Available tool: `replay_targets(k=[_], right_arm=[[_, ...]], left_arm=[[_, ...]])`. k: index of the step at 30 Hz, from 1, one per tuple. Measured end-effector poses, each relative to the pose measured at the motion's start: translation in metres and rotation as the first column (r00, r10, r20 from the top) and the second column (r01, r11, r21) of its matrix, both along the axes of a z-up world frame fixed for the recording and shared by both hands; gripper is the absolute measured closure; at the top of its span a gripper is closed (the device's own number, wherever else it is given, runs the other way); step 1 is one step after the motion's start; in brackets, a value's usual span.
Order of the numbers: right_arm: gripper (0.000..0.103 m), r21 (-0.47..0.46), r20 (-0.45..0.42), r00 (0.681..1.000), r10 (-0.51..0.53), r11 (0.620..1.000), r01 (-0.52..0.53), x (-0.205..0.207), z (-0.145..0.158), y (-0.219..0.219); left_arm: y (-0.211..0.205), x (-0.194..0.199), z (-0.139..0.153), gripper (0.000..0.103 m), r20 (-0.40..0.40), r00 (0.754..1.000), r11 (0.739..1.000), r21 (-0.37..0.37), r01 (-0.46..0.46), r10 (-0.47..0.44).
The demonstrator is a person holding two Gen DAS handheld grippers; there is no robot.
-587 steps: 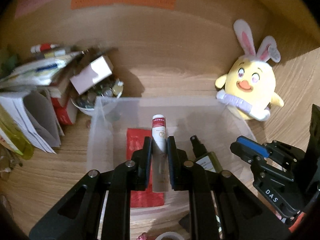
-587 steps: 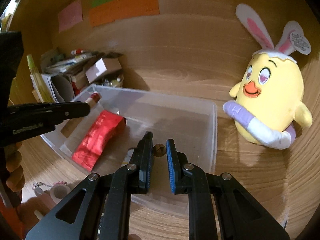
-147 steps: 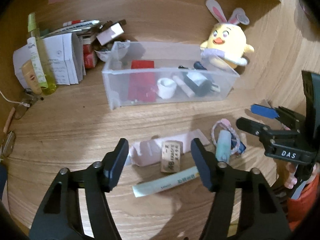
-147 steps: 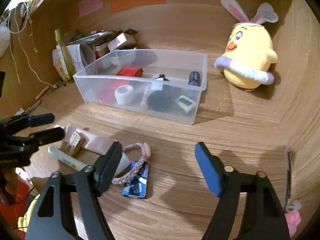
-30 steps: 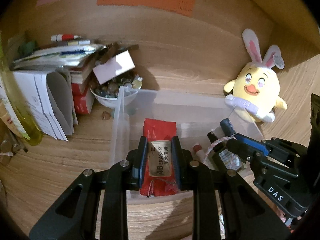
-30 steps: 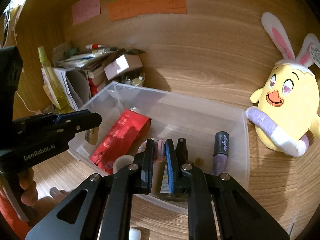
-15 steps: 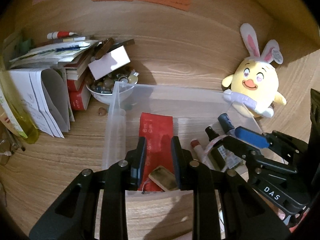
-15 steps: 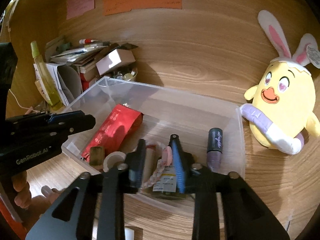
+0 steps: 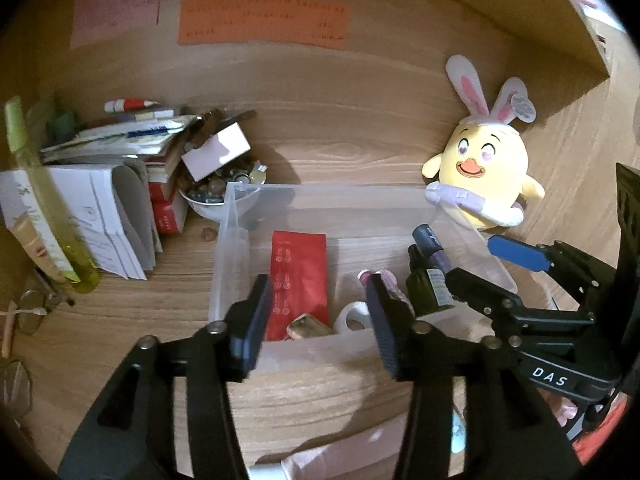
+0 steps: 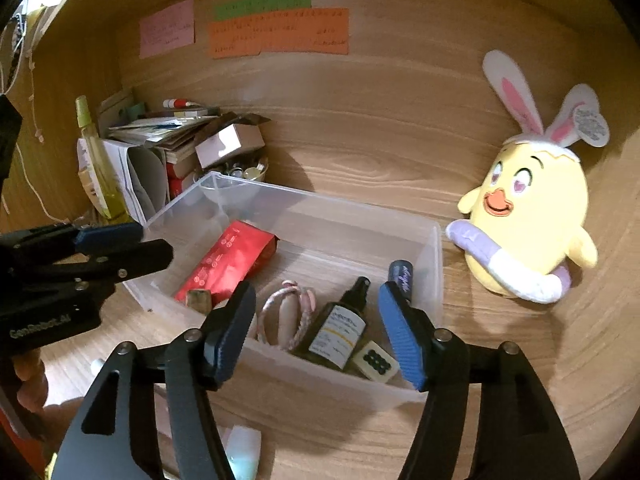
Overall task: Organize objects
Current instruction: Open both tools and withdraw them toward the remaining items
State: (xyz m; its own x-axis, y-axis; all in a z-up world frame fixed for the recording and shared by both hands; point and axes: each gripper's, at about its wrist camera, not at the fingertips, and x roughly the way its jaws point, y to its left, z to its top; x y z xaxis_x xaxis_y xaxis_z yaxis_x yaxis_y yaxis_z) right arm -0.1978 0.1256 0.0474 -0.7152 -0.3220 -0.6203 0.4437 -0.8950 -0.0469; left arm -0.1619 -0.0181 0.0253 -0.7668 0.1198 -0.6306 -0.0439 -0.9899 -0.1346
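Between the fingers of the left gripper (image 9: 318,322): nothing held; jaws opening, pads clear of everything. Seen through the gap, inside the bin (image 9: 320,192), near its front wall:
- eraser (image 9: 308,326), tan, lying at the foot of the red pack (image 9: 298,280);
- tape roll (image 9: 354,318), white, just right of the eraser.

Between the fingers of the right gripper (image 10: 318,330): nothing held; jaws opening, blue pad on the right finger. Seen through the gap, on the bin floor:
- bracelet (image 10: 286,314), pink braided loop, lying over a pale tube;
- spray bottle (image 10: 340,328), dark, black nozzle, white label, lying just right of the bracelet;
- tile (image 10: 376,360), white with dark dots, touching the bottle's base, against the front wall;
- purple tube (image 10: 400,274), at the right wall, partly behind the right finger.

Outside the bin, on the wooden desk (image 10: 360,152):
- chick toy (image 10: 528,220), yellow plush with rabbit ears, just right of the bin;
- bowl (image 9: 218,200) of small items at the bin's rear left corner, a small box (image 9: 216,152) on it;
- papers (image 9: 100,216) and books stacked to the left, a yellow bottle (image 9: 48,208) in front;
- notes (image 9: 264,26), orange, green and pink, stuck on the back panel.
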Motion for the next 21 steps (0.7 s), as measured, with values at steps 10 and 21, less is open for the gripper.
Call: replay_targets(k=[10, 21], right_arm=[[0.032, -0.020, -0.016, 1.000, -0.003, 1.000, 0.003, 0.035, 0.004, 0.021], [0.027, -0.007, 0.004, 1.000, -0.031, 0.999, 0.031, 0.065, -0.006, 0.040]], left_arm=[[0.001, 0.036, 0.011, 0.034, -0.042, 0.999, 0.999, -0.043, -0.017, 0.015], [-0.003, 0.067, 0.003, 0.022, -0.033, 0.999, 0.999, -0.047, -0.020, 0.018]])
